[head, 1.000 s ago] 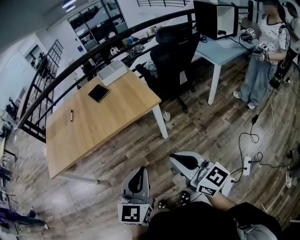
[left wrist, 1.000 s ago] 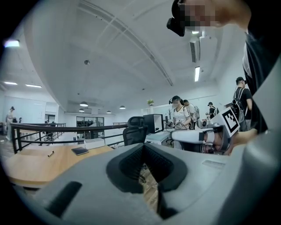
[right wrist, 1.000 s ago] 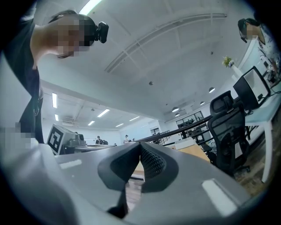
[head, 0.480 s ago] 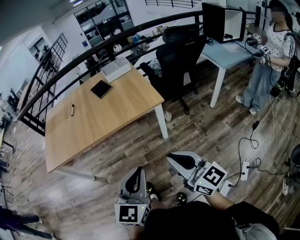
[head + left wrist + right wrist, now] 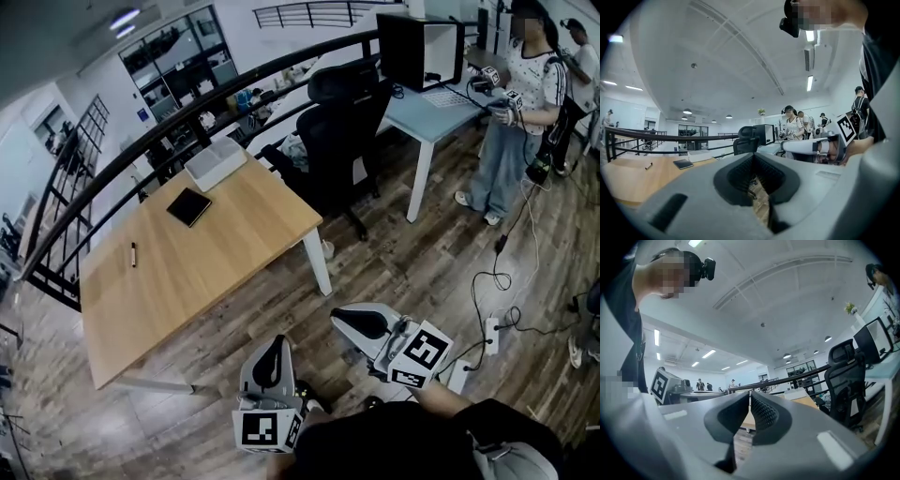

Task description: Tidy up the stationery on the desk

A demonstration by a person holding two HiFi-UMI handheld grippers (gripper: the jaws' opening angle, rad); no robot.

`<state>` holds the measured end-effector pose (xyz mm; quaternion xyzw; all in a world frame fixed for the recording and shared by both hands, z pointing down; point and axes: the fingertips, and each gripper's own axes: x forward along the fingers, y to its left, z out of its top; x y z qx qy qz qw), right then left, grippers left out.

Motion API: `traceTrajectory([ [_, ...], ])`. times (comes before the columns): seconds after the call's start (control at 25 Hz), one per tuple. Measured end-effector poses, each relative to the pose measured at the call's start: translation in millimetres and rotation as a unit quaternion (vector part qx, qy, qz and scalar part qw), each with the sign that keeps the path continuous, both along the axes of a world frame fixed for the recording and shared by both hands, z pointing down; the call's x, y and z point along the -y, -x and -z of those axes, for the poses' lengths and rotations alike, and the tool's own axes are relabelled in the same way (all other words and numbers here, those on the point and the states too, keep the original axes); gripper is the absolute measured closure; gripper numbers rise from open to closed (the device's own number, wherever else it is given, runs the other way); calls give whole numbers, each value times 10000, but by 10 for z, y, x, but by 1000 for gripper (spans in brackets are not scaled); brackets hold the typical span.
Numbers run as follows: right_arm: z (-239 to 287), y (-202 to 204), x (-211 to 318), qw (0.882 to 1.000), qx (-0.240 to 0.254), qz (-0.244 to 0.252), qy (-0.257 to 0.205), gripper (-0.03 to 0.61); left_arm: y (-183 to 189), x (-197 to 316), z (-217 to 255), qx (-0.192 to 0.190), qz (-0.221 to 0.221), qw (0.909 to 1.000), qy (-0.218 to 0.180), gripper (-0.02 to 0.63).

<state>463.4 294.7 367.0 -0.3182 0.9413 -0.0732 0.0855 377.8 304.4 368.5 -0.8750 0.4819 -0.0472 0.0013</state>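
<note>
- Stationery waits on a wooden bench (image 5: 216,253), at about ten o'clock from the two hand-held claws in the head view and well apart from them.
- A black notebook (image 5: 188,206) lies flat toward the bench's twelve o'clock edge. A dark pen (image 5: 133,254) lies alone toward nine o'clock. A white box (image 5: 216,162) sits at the far one o'clock corner, and loose items may belong in it.
- The left claw (image 5: 274,345) is at six o'clock, low over the wood floor (image 5: 403,272). Its jaws are pressed together with nothing between them.
- The right claw (image 5: 345,319), just at the left claw's three o'clock, is likewise closed and empty.
- Both point roughly level toward the bench. They seem to be carried closed because nothing is within reach yet, so tidying appears not to have begun.
- A black office chair (image 5: 342,131) stands off the bench's two o'clock end, clear of the likely approach.
</note>
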Motion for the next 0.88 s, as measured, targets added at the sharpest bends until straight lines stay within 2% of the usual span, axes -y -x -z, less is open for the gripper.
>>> traceTrajectory([
  [0.88,55,777,907,9990,-241,-379,90,568,788,1024,13,-161,-377,9991,88,614],
])
